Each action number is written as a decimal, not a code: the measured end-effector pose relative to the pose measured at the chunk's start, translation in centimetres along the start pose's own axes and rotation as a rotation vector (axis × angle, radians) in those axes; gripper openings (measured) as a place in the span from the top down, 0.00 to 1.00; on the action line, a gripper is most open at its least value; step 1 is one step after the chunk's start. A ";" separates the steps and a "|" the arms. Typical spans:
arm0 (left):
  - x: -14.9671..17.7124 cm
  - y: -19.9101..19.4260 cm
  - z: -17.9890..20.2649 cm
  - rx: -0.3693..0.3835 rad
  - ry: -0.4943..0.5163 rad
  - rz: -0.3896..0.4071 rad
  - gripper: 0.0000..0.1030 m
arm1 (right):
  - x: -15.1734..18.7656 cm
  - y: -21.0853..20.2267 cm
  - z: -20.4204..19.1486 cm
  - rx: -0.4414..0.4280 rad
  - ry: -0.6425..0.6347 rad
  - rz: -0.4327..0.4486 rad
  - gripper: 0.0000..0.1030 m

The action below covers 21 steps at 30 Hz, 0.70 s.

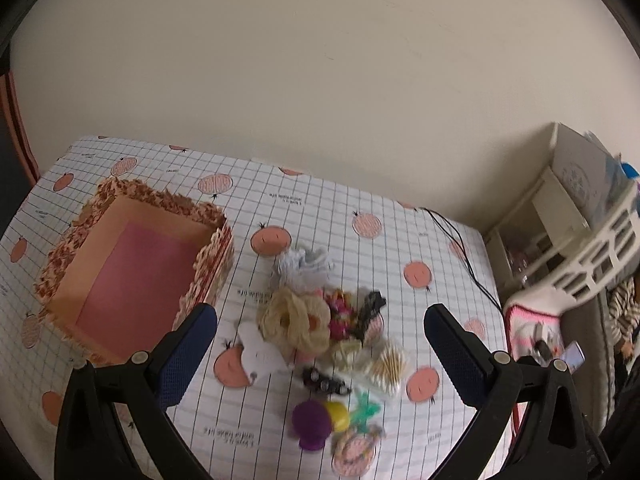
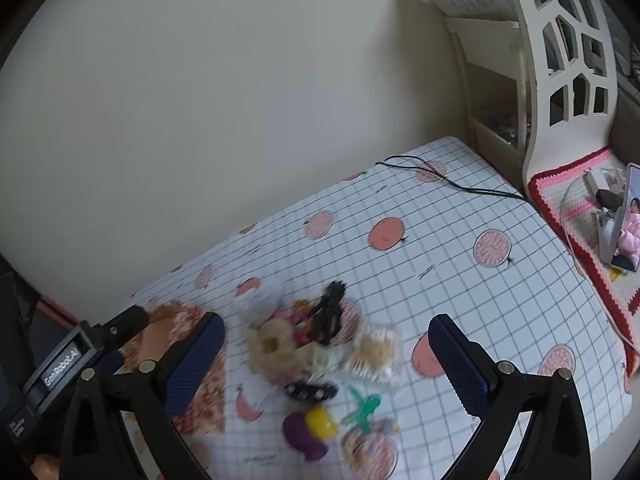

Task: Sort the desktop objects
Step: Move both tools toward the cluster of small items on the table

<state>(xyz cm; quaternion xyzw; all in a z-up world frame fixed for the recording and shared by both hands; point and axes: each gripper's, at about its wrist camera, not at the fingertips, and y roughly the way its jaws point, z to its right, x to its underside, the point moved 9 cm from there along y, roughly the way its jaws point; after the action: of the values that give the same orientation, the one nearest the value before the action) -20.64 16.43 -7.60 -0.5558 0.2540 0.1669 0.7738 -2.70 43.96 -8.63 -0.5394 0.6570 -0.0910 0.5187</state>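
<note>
A pile of small things lies mid-table: a cream scrunchie (image 1: 294,320) (image 2: 274,344), a bag of cotton swabs (image 1: 386,364) (image 2: 374,350), a black hair clip (image 1: 324,380) (image 2: 310,390), a purple and yellow toy (image 1: 316,420) (image 2: 308,430), a green piece (image 1: 366,410) (image 2: 362,402). An open floral box (image 1: 132,264) with a pink floor stands to the left. My left gripper (image 1: 320,332) hovers open above the pile, empty. My right gripper (image 2: 326,340) is open and empty over the same pile; the left gripper's body (image 2: 76,352) shows at its left.
A grid tablecloth with peach prints (image 1: 360,208) (image 2: 460,280) covers the table against a cream wall. A black cable (image 1: 460,248) (image 2: 452,184) runs along the far right corner. A white lattice shelf (image 2: 568,64) and a crocheted mat with a phone (image 2: 620,216) lie to the right.
</note>
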 end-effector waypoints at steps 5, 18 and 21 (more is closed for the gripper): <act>0.0 4.0 -1.2 -0.021 -0.018 -0.006 0.00 | 0.8 4.5 2.3 0.050 0.037 -0.049 0.00; 3.2 11.6 -2.6 0.002 -0.018 -0.013 0.00 | 4.0 12.0 5.3 0.143 0.027 -0.198 0.00; 3.8 12.9 -2.6 0.008 -0.028 -0.076 0.00 | 4.8 13.0 5.9 0.161 0.050 -0.235 0.00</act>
<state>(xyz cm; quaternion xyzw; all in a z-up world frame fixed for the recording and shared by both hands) -25.03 18.06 -20.46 -0.5595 0.2226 0.1439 0.7853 -5.47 47.91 -22.87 -0.5667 0.5926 -0.2169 0.5298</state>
